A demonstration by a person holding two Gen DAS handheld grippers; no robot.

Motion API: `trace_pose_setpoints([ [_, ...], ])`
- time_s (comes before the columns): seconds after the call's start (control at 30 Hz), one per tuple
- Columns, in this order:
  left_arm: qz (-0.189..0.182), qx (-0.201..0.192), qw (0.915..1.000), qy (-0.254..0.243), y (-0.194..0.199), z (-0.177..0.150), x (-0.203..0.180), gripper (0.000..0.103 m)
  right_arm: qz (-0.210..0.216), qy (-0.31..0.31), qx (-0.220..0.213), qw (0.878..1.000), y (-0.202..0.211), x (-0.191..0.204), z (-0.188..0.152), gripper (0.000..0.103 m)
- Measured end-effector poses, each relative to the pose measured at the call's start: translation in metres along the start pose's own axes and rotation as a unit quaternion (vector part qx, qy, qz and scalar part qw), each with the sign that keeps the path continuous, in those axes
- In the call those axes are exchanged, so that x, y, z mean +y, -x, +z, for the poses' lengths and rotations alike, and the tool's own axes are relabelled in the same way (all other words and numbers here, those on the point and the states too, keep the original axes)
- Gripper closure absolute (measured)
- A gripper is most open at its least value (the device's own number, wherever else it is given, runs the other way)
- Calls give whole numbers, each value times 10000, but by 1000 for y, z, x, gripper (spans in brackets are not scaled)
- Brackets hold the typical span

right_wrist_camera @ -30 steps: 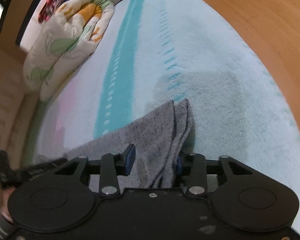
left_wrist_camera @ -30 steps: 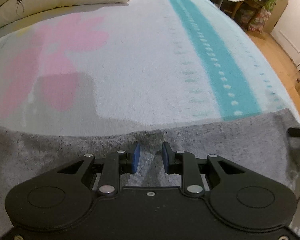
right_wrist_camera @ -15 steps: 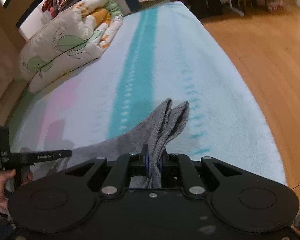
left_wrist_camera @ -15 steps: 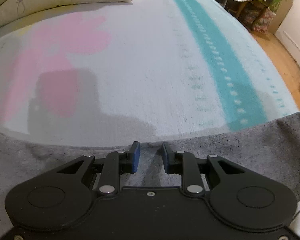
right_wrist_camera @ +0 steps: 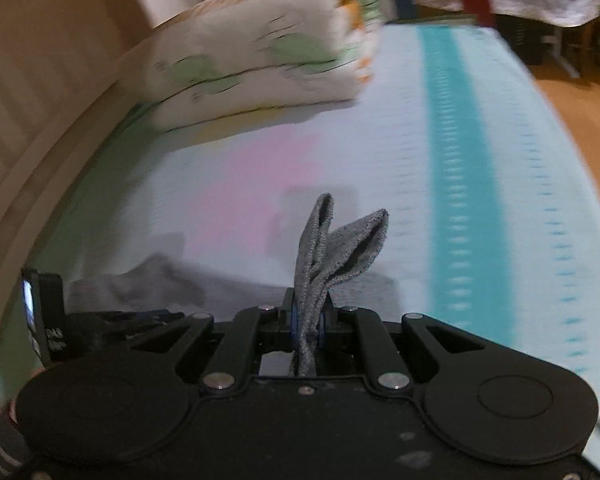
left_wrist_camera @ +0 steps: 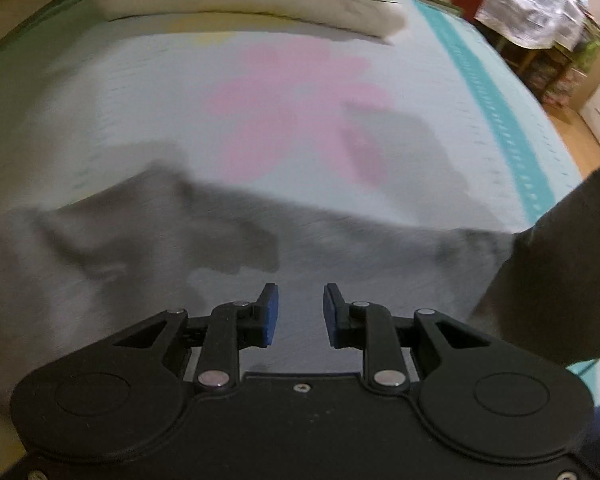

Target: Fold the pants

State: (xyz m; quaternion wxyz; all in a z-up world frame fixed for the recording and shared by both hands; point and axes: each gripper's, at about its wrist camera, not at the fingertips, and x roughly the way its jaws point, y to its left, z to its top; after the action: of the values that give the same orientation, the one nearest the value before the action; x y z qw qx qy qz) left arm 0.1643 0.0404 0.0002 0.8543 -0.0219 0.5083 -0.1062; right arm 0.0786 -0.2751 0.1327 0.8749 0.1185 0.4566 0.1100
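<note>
Fold just starting. Right hand-held gripper (right_wrist_camera: 308,326) clamped on the gray pants (right_wrist_camera: 332,248) cuff ends, lifted off the bed (right_wrist_camera: 480,152). Left hand-held gripper (left_wrist_camera: 297,314) partly open, empty, over pants (left_wrist_camera: 140,248) lying spread along near edge. Fold-over and flattening remain.

The pants (right_wrist_camera: 332,248) are grey marled knit cloth, soft and matt. The blanket (right_wrist_camera: 500,168) looks fleecy, perhaps towelling. Both grippers (left_wrist_camera: 298,314) (right_wrist_camera: 307,326) are matt black plastic with shiny metal pins.
</note>
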Motion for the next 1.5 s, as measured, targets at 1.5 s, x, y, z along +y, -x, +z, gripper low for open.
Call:
trace_pose_setpoints([
  [1.5, 87, 201, 9983, -536, -35, -64, 6, 56, -831, -1887, -103, 9785, -50, -13, -94, 77],
])
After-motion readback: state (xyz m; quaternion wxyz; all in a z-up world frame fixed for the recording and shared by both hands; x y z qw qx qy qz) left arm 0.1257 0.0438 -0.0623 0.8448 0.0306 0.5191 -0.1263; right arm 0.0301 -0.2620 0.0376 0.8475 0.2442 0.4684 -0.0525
